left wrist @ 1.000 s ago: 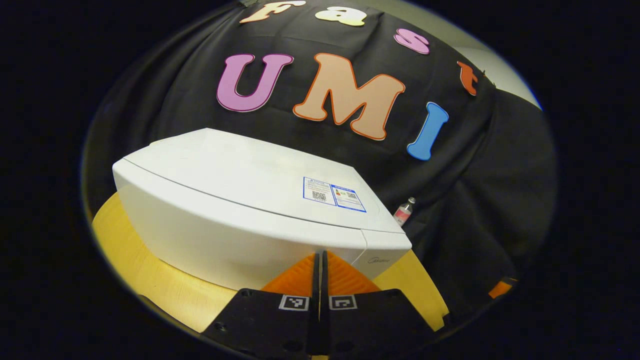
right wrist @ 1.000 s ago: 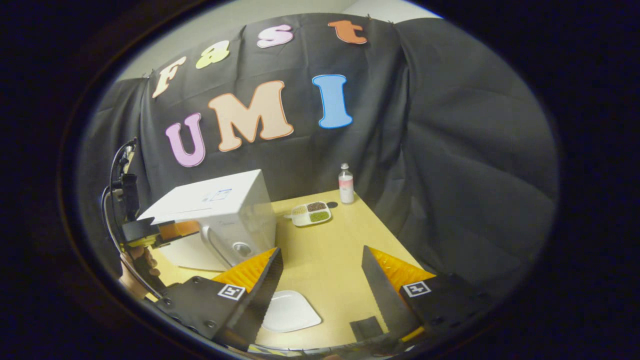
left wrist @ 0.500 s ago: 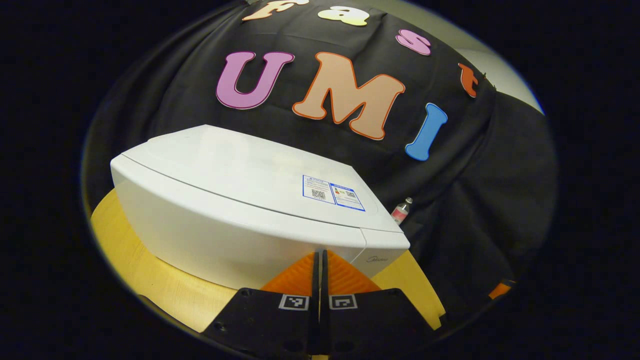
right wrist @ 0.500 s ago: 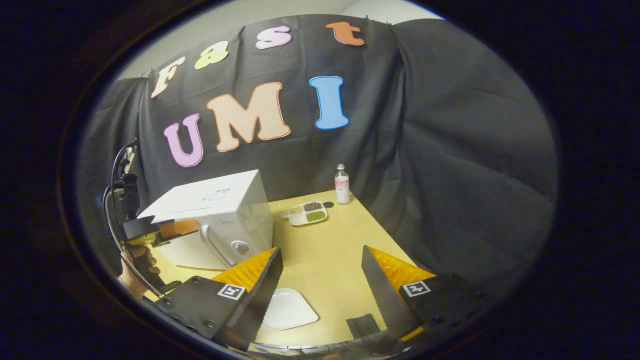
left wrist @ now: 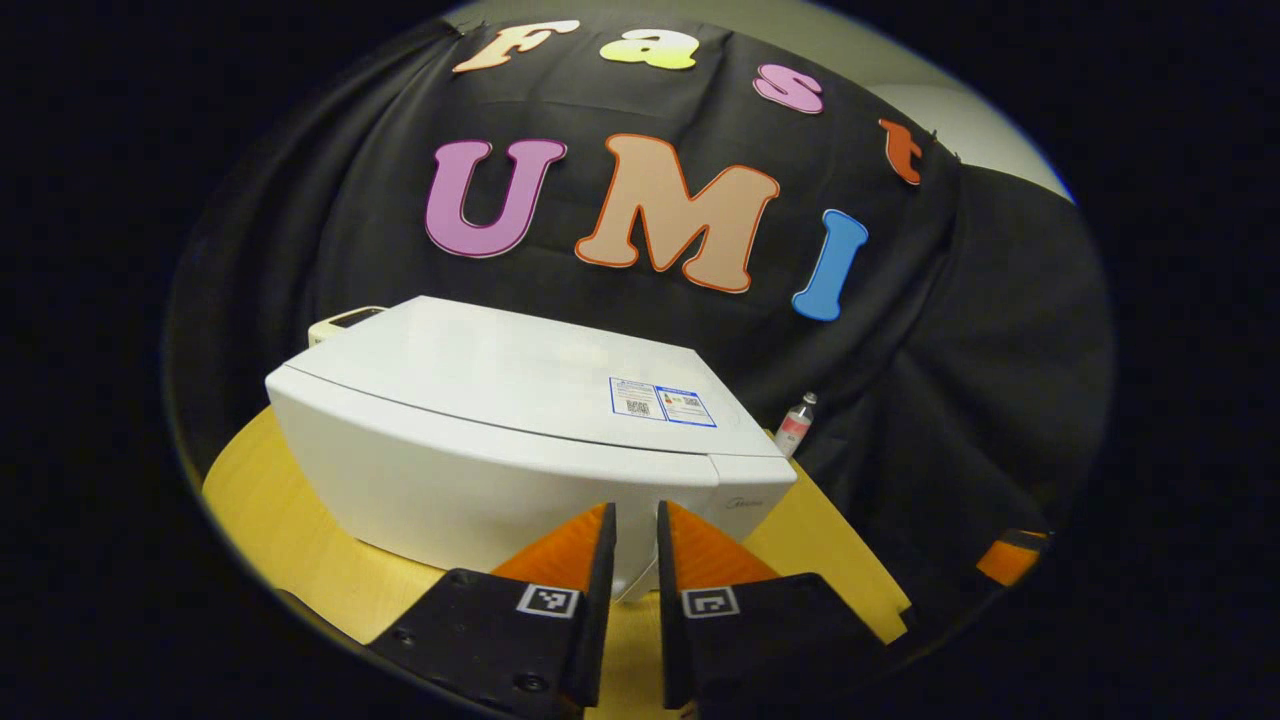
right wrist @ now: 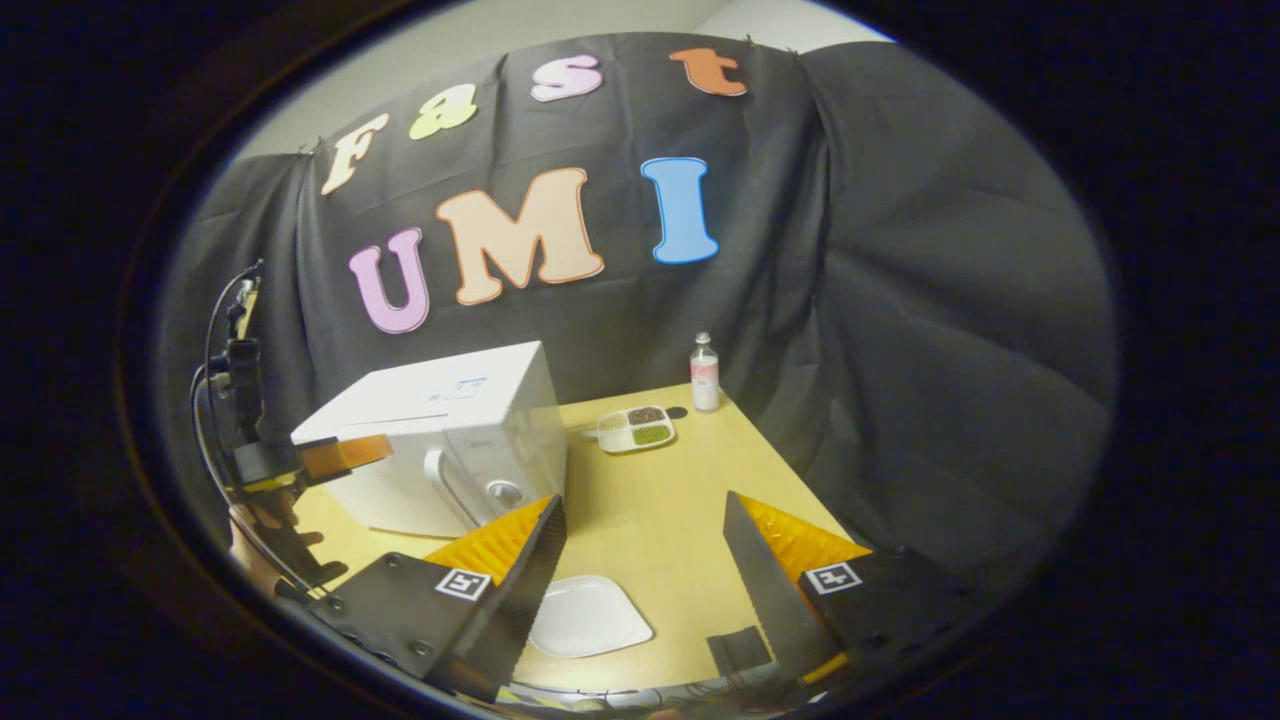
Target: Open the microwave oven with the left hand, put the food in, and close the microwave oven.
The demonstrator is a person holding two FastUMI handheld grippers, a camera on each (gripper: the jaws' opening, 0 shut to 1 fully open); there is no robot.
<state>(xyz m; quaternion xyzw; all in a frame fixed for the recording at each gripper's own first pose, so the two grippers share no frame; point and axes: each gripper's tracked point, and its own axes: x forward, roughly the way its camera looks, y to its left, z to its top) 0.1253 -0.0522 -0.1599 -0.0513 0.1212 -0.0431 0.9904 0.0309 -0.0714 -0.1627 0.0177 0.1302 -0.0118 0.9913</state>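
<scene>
While the left gripper (left wrist: 636, 520) hovered just before the white microwave oven (left wrist: 520, 430), its fingers stood slightly parted, gripping nothing. Right of the microwave sat the divided food tray (right wrist: 636, 428); nearer, the right gripper (right wrist: 645, 520) gaped wide above a white plate (right wrist: 588, 616).

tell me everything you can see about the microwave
The microwave oven is a white box with a smooth, glossy shell, standing upright on the pale wooden table near the left edge in the right gripper view. Its door is shut; a curved white handle and a round knob sit on the front. A blue-edged sticker lies on its top. The left gripper hovers at its front top edge, slightly parted.
</scene>
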